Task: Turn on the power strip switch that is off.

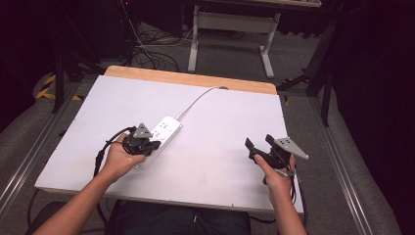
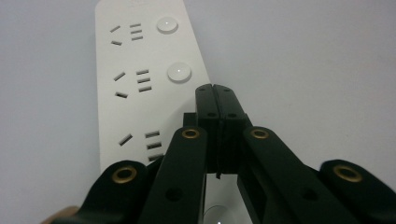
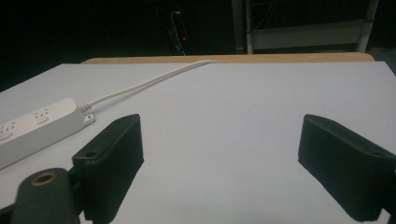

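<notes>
Power strip (image 1: 162, 133) lies left of centre on the white desk (image 1: 220, 147), its cord (image 1: 195, 100) trailing off the far edge. Over its near end hovers the left tool (image 2: 215, 88), jaws pressed flat together with nothing between them, tips just beside the round switch buttons (image 2: 179, 73). At the desk's right side, well apart from the strip, the right tool (image 3: 219, 158) hangs with jaws spread wide and empty. Pressing a button appears to be the step in hand; doing it well likely means centring the closed tips squarely on one button and pushing straight down, lest the strip skid sideways.
</notes>
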Action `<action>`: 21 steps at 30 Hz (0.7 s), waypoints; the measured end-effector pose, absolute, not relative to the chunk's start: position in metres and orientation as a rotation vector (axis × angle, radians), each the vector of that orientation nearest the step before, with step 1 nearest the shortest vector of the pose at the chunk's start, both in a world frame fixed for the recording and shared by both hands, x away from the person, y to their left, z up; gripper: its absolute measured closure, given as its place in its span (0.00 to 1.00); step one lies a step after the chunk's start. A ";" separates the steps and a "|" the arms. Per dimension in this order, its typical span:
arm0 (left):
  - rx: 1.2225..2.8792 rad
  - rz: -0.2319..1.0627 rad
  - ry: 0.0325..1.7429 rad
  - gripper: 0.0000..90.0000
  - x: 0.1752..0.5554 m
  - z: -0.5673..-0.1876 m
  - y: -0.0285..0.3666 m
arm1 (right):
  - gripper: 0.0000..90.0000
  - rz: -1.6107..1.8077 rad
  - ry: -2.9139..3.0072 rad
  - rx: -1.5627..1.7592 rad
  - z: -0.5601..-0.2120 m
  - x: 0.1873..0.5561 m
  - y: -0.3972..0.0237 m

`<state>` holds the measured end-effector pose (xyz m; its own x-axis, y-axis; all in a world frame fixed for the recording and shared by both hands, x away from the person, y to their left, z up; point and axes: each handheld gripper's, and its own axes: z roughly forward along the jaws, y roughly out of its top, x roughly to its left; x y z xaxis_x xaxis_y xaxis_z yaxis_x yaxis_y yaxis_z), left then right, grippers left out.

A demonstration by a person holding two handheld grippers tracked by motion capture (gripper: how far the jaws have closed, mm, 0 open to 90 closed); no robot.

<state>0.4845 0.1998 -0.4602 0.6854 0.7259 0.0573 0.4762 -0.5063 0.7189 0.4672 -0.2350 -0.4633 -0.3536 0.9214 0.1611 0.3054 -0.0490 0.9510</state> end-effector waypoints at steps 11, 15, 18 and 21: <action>2.194 0.448 0.942 1.00 0.486 -0.462 0.205 | 0.16 1.425 1.674 1.307 -0.463 0.468 -0.234; 2.203 0.464 0.937 1.00 0.485 -0.462 0.204 | 0.16 1.429 1.672 1.310 -0.463 0.468 -0.234; 2.201 0.470 0.947 1.00 0.486 -0.463 0.204 | 0.16 1.428 1.672 1.312 -0.463 0.468 -0.234; 2.174 0.429 0.964 1.00 0.488 -0.463 0.208 | 0.16 1.428 1.673 1.310 -0.463 0.468 -0.234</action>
<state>0.4876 0.2075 -0.4632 0.6666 0.7453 0.0146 0.5097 -0.4700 0.7206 0.4678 -0.2338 -0.4629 -0.3550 0.9202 0.1652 0.3078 -0.0518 0.9500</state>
